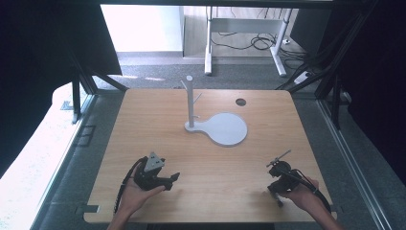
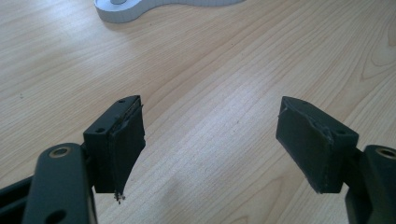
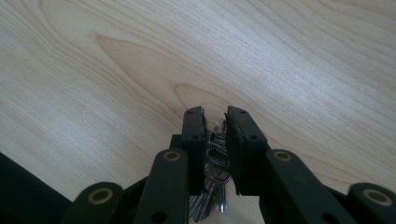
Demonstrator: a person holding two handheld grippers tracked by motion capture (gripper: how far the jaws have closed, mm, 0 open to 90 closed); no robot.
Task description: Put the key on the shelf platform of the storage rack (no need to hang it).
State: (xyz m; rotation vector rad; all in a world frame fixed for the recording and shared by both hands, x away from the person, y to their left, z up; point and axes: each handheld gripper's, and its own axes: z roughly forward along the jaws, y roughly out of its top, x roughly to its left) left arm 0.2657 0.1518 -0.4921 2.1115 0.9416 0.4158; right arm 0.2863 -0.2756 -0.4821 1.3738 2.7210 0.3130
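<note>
Item: bunch of keys (image 3: 215,179) on a ring. Location: near right corner of the wooden table (image 1: 158,143), on the person's side, between the 2 jaws of the right gripper (image 3: 215,122). In the right gripper view the ring stands up in the narrow gap and the key blades hang lower down between the jaw arms.

Right gripper (image 1: 279,184): jaws drawn narrow around the ring, pads at or very near the metal on both sides. Taken as gripping the keys; whether the bunch has left the tabletop cannot be told.

Left gripper (image 2: 212,135): jaws wide apart, nothing between them, bare wood below. In the high view it (image 1: 165,181) rests low near the left of the table, well apart from the keys.

Fixture: white stand (image 1: 190,103), 1 upright post with short pegs on a flat round-ended base, near the middle of the table, far from both grippers.

Step in hand, by my reading: picking up the keys.

Next move, as a judgement: a firm pinch on the ring, a straight lift, a carry toward the stand, with the ring kept open to a peg.
</note>
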